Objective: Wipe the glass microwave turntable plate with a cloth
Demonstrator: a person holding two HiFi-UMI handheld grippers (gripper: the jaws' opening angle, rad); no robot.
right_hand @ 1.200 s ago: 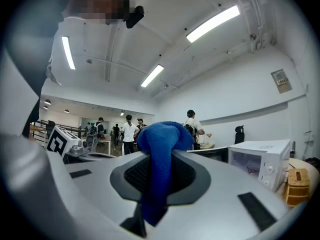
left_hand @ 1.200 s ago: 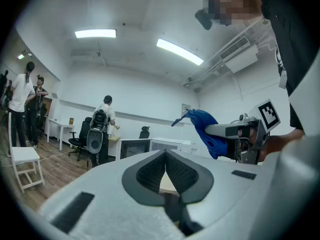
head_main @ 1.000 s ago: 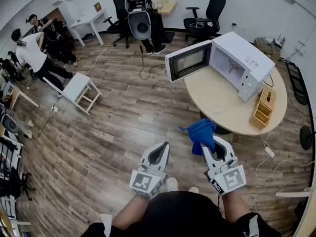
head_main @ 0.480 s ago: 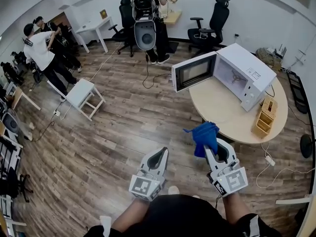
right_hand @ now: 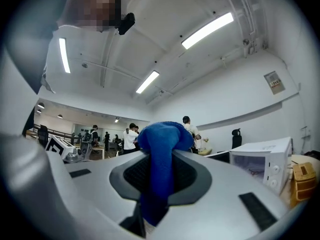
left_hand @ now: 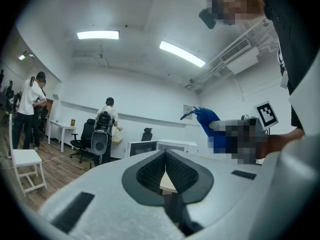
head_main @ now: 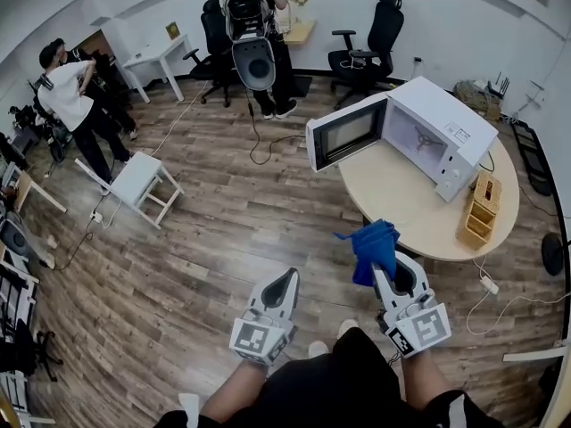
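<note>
blue cloth (head_main: 373, 244) pinched in right hand-held gripper (head_main: 384, 268); bunched past tips

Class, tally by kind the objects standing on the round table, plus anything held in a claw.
white box-shaped microwave oven, door open: 1
light wooden organiser box: 1
blue fabric cloth, held: 1
Total: 3
</note>
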